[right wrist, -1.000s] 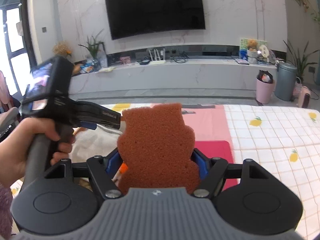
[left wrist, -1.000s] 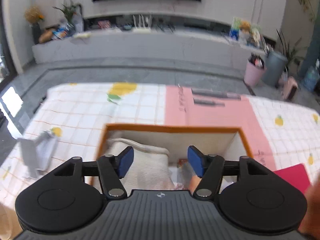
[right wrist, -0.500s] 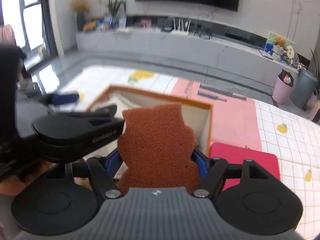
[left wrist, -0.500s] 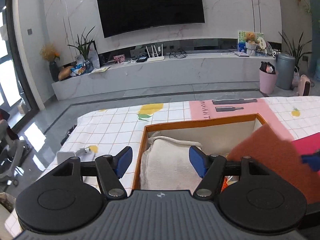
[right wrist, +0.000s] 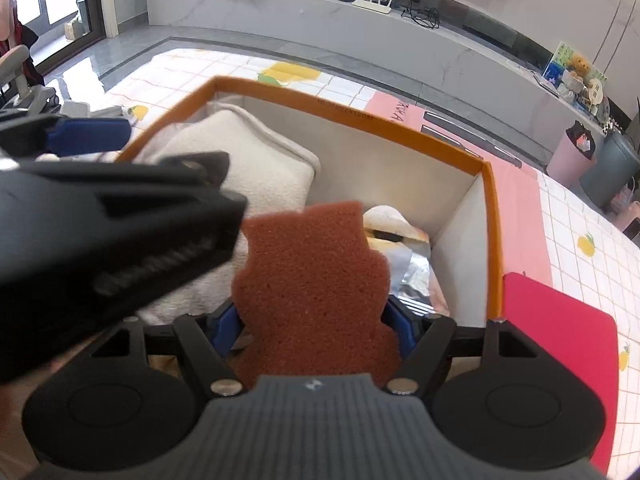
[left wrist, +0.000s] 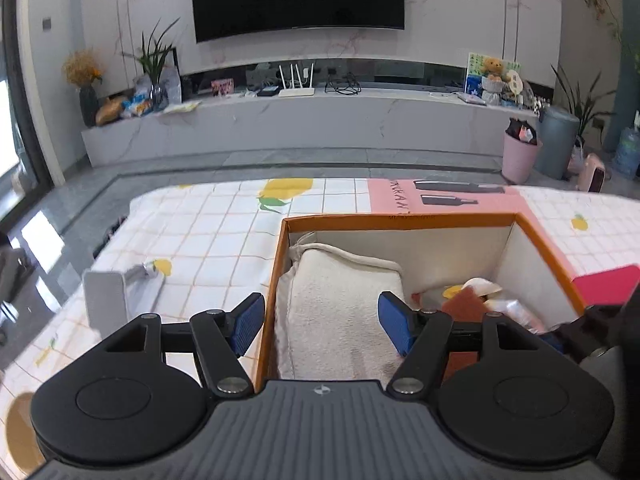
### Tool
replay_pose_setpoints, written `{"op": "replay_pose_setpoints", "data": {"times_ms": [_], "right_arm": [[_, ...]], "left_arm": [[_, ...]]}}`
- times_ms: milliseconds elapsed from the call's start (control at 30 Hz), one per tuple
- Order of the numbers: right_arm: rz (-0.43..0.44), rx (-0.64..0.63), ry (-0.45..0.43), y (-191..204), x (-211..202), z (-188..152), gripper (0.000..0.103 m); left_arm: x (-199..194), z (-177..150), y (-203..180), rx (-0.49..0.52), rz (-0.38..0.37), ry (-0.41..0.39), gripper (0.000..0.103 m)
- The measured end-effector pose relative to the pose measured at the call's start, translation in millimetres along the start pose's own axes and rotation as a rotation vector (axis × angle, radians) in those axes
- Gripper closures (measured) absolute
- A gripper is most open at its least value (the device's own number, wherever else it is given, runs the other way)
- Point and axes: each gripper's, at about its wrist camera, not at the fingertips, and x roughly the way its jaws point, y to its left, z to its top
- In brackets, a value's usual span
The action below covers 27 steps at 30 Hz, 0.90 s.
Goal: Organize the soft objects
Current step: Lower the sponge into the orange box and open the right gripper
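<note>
My right gripper (right wrist: 316, 324) is shut on a brown bear-shaped sponge (right wrist: 316, 280) and holds it over the right side of an orange-rimmed box (right wrist: 348, 114). The sponge's top also shows in the left wrist view (left wrist: 464, 304). In the box lie a folded white towel (left wrist: 340, 304) on the left and a few small wrapped items (right wrist: 404, 236) on the right. My left gripper (left wrist: 320, 320) is open and empty, above the box's near left wall and the towel. It appears as a dark blurred body in the right wrist view (right wrist: 108, 224).
The box (left wrist: 400, 218) stands on a checked lemon-print tablecloth (left wrist: 200, 232) with a pink strip (left wrist: 460, 196). A red flat mat (right wrist: 560, 328) lies right of the box. A white object (left wrist: 108, 300) lies on the cloth to the left.
My right gripper has carried the sponge forward and down into the box's right side. My left gripper stayed open by the box's left wall.
</note>
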Motion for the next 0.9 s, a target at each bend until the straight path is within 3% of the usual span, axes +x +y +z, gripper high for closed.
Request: {"op": "replay_pose_setpoints", "data": {"times_ms": [100, 267, 367, 567, 800, 900], "right_arm": [[0.044, 0.033, 0.020, -5.3, 4.4, -1.1, 0.031], [0.104, 0.052, -0.065, -12.1, -19.8, -12.6, 0.030], [0.074, 0.026, -0.151, -9.5, -46.2, -24.3, 0.015], [0.069, 0.067, -0.321, -28.0, -120.5, -54.7, 0.007], [0.000, 0.126, -0.487, -53.0, -211.8, -113.5, 0.006], [-0.030, 0.170, -0.512, -59.8, -235.2, -144.4, 0.006]], "left_arm": [[-3.4, -0.7, 1.5, 0.000, 0.012, -0.013, 0.027], [-14.6, 2.1, 0.9, 0.007, 0.070, -0.082, 0.027], [-28.9, 9.8, 6.1, -0.041, 0.065, -0.111, 0.027], [-81.9, 20.6, 3.6, -0.082, 0.040, -0.171, 0.026], [-159.3, -12.3, -45.1, 0.016, 0.015, -0.302, 0.007], [-186.8, -34.1, -71.8, 0.069, -0.061, -0.327, 0.000]]}}
